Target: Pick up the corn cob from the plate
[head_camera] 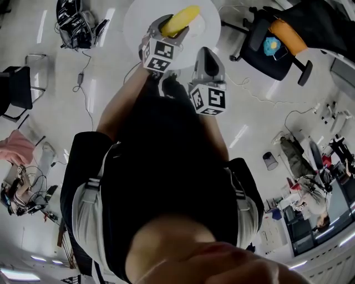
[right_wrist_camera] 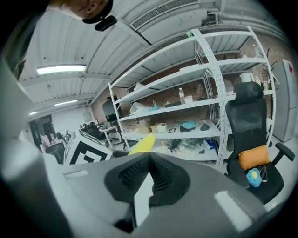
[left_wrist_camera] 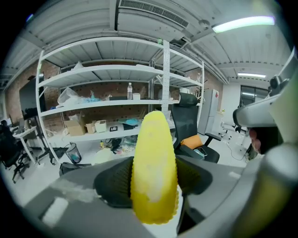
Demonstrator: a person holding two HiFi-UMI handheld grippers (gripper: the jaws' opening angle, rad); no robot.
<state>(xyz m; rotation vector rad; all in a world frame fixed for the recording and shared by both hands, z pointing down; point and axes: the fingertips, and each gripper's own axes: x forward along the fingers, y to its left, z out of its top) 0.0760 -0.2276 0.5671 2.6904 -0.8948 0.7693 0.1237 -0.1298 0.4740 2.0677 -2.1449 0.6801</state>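
A yellow corn cob [head_camera: 181,20] sticks out forward from my left gripper [head_camera: 171,28], whose jaws are shut on its lower part. In the left gripper view the corn cob [left_wrist_camera: 154,153] stands upright between the dark ribbed pads [left_wrist_camera: 116,181], lifted into the air with the shelves behind it. My right gripper [head_camera: 204,52] hangs just to the right of the left one, its pads meeting at the tip with nothing in them. The right gripper view shows the cob's yellow tip [right_wrist_camera: 142,143] beside the left gripper's marker cube [right_wrist_camera: 86,151]. A white plate cannot be told apart from the table top.
A round white table [head_camera: 141,16] lies below both grippers. To the right of it stands a black office chair [head_camera: 275,49] with an orange cushion. White shelving [left_wrist_camera: 116,100] with boxes and bottles fills the background. Cables and a small bin [head_camera: 270,161] are on the floor.
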